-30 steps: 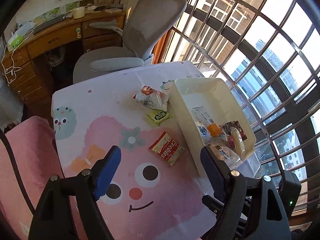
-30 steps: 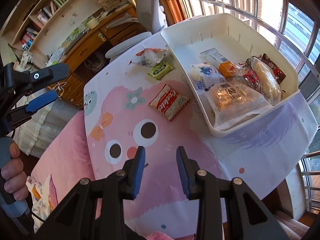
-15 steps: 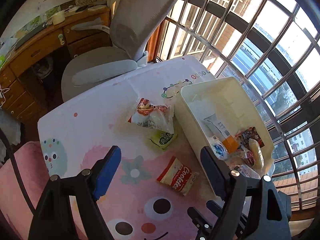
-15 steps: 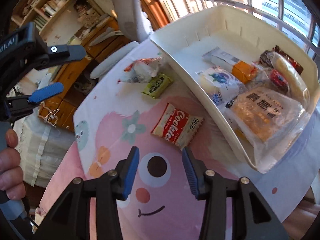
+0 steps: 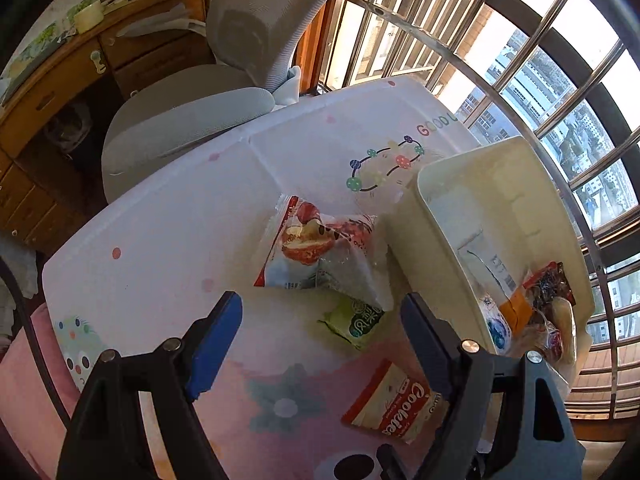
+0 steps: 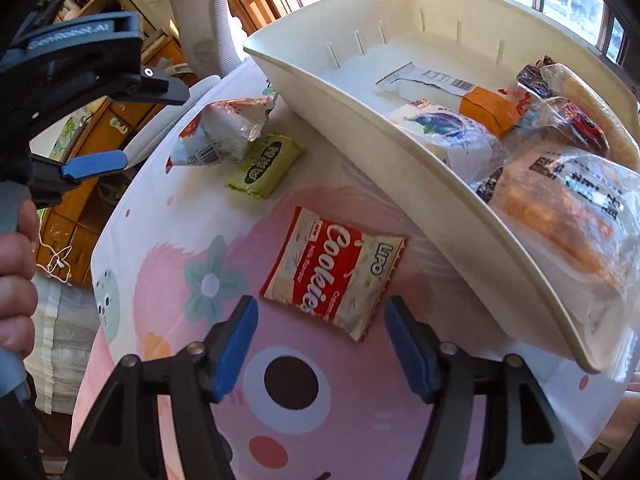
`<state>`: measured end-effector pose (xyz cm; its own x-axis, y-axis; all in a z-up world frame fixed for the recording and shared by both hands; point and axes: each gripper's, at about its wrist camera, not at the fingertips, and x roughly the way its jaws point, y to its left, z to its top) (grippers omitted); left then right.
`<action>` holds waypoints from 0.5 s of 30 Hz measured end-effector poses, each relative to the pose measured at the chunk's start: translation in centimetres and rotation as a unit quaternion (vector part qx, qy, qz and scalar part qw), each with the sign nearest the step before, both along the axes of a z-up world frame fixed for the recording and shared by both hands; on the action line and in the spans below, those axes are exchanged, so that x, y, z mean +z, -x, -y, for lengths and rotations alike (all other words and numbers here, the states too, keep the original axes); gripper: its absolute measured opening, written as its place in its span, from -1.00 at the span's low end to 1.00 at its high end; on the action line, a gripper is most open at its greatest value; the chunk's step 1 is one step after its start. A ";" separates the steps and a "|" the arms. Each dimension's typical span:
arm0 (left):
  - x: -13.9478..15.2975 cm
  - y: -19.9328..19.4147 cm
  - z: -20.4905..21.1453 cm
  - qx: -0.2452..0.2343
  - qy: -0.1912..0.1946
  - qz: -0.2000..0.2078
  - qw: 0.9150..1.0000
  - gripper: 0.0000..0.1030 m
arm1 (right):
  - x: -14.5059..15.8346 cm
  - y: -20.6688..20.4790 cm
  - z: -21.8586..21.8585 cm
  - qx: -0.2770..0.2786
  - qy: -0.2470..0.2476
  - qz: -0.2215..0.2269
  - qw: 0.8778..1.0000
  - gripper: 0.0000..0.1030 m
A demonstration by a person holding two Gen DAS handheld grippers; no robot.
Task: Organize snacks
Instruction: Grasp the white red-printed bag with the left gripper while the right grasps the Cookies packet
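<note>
A big grey chair point(image 5: 224, 92) stands at the far edge of the counter point(image 5: 168, 216) — behind it is a brown wooden desk point(image 5: 60, 84) with drawers, and a window with metal bars point(image 5: 500, 52).

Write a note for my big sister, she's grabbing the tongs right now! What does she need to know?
Left tongs: open, empty, hovering over the green packet and the red-and-white bag.
Right tongs: jaws opening, nothing gripped, just in front of the Cookies pack.
All three snacks lie loose on the pink tablecloth, left of the white bin.
Done: several snacks already sit in the bin's near end.
Left: put the Cookies pack, green packet and red-and-white bag into the bin.
</note>
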<state>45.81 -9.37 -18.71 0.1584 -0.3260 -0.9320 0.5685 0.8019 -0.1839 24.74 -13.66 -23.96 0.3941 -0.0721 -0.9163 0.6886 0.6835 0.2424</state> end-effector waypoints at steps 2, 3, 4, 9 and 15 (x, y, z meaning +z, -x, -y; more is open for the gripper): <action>-0.6 -0.6 0.5 -0.002 0.003 -0.005 1.000 0.56 | -0.3 -0.4 0.3 -0.008 0.008 -0.005 1.000 0.37; -0.9 -0.9 0.7 -0.004 0.002 -0.006 1.000 0.56 | -0.4 -0.6 0.4 -0.011 0.013 -0.010 1.000 0.38; -1.2 -1.0 1.0 -0.005 0.001 -0.006 1.000 0.56 | -0.6 -0.8 0.5 -0.013 0.016 -0.015 1.000 0.38; -2.6 -1.7 2.0 -0.009 0.001 0.001 1.000 0.56 | -1.2 -1.6 0.9 -0.012 0.023 -0.032 0.999 0.38; -4.7 -2.2 3.3 -0.017 -0.019 -0.005 1.000 0.57 | -2.1 -2.3 1.4 -0.009 0.029 -0.059 0.998 0.39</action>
<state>47.97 -12.63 -23.39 0.1387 -0.2961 -0.9450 0.5945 0.7881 -0.1597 27.02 -15.03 -26.10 0.2812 -0.1313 -0.9506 0.7219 0.6816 0.1194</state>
